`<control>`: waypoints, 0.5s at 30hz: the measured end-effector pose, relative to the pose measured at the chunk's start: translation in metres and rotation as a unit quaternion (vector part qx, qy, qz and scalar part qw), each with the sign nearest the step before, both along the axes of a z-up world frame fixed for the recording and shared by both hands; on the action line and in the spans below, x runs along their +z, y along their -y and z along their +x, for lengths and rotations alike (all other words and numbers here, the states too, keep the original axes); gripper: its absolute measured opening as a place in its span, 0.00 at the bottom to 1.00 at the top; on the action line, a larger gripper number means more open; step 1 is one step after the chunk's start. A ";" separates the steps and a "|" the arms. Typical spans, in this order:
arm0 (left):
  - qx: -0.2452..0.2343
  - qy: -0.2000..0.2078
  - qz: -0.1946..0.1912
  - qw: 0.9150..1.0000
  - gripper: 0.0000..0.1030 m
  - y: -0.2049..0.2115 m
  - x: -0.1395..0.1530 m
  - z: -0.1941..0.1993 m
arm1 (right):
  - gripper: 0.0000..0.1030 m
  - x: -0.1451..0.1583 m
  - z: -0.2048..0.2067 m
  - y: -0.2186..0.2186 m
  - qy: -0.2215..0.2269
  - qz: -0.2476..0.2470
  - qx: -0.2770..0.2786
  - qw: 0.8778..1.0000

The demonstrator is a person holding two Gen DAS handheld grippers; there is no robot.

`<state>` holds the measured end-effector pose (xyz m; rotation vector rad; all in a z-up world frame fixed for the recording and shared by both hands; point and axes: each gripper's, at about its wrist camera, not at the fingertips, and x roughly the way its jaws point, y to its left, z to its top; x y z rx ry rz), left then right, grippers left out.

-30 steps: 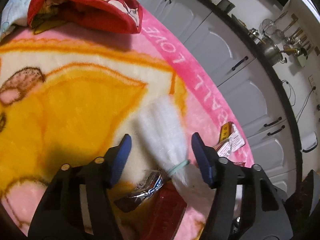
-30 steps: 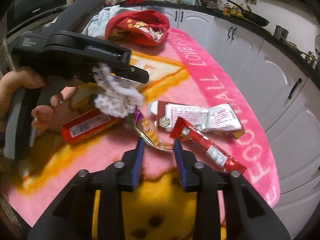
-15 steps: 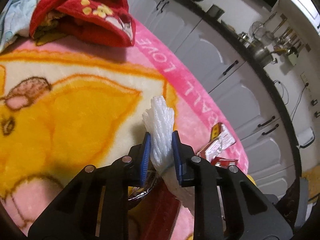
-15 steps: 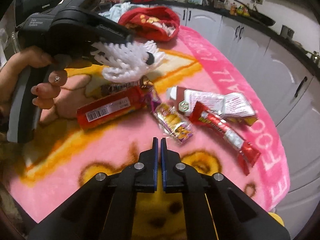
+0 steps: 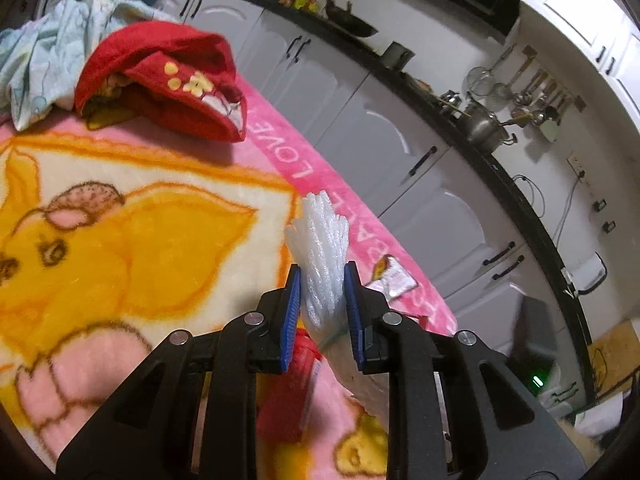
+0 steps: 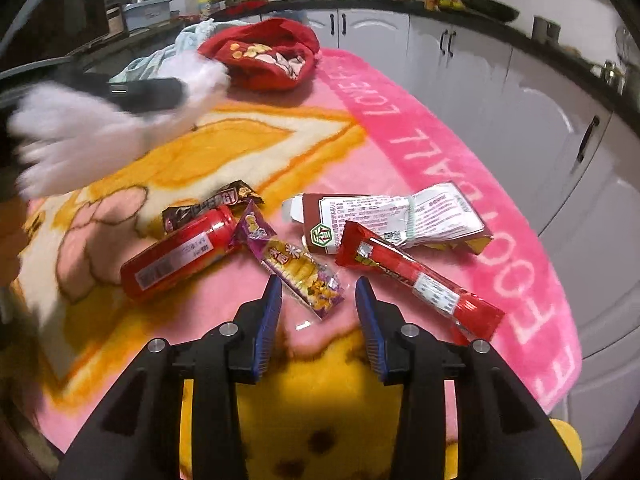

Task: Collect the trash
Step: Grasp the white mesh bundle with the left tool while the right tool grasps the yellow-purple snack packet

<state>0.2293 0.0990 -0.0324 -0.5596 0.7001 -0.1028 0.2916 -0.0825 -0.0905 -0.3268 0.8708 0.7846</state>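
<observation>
Lifted clear of the blanket [image 6: 420, 152] since a second ago, my left gripper [image 5: 320, 292] now carries the white foam net [image 5: 322, 264] pinched between its blue pads, jaws narrow and pressing on it; earlier they stood wide around it. From the right wrist view the net is a blurred white shape at the far left, above the blanket. My right gripper [image 6: 318, 304], shut half a second ago, is opening, with nothing between its pads. I take the red tube [image 6: 180, 252] as my landmark: it lies on the blanket, the dark wrapper [image 6: 212, 204] touching its far side, the purple snack packet [image 6: 292, 264] touching its cap end and reaching toward my right gripper. Beyond the packet from the tube lie the crumpled brown carton [image 6: 384, 220] and the long red wrapper [image 6: 416, 280] overlapping its near edge. Far behind the tube sits a red cloth heap [image 6: 264, 56].
</observation>
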 end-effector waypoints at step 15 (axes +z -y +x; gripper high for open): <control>-0.013 0.029 0.018 0.999 0.15 0.021 0.019 -0.033 | 0.12 -0.007 -0.007 0.013 -0.027 0.025 -0.002 0.999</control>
